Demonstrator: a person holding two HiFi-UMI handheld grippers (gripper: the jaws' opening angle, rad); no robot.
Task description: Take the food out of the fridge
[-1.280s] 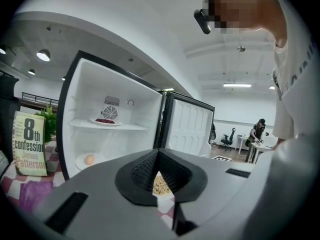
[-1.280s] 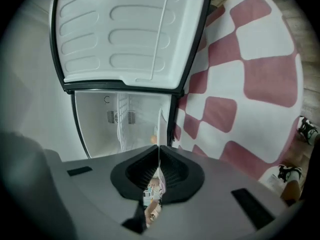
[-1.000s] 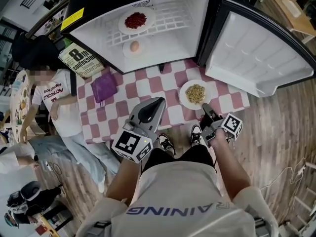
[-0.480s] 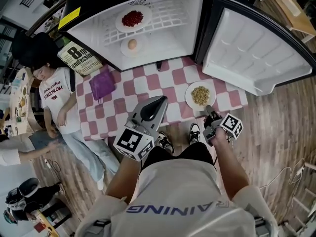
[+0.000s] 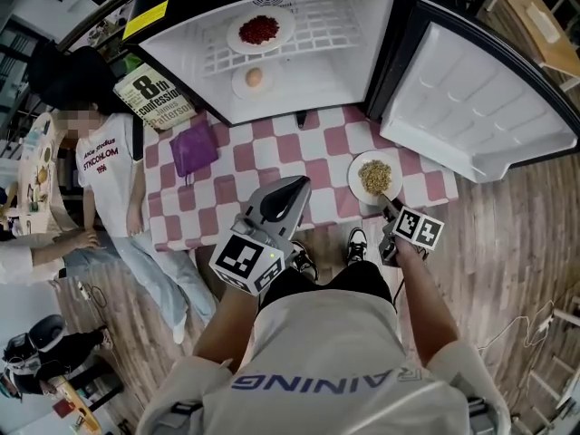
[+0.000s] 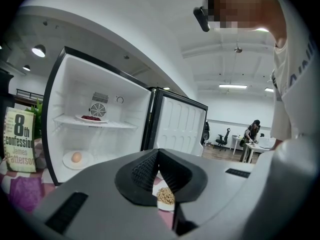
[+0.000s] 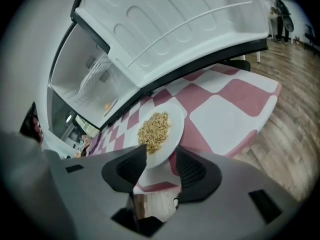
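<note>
Here the fridge stands open at the back of the table, its door swung wide past the table's right edge. Inside, 2 plates are in the fridge: 1 with red food on the wire shelf and 1 with an egg on the fridge floor, near its front lip.

The plate of yellow-brown food lies on the checked cloth near the table's front right corner, just in front of the door's lower edge. The right gripper points down at it from the front edge. Its jaws have just been opening and now stand wide apart, with the plate's near rim between them and the pads not pressing on it.

The left gripper hangs over the middle of the front edge, jaws closed together on nothing, aimed toward the fridge mouth.

A purple pouch lies toward the left edge, with a broad strip of cloth showing between it and the plate. A book leans at the back left corner, beside the fridge. A person stands just off the table's left edge.
</note>
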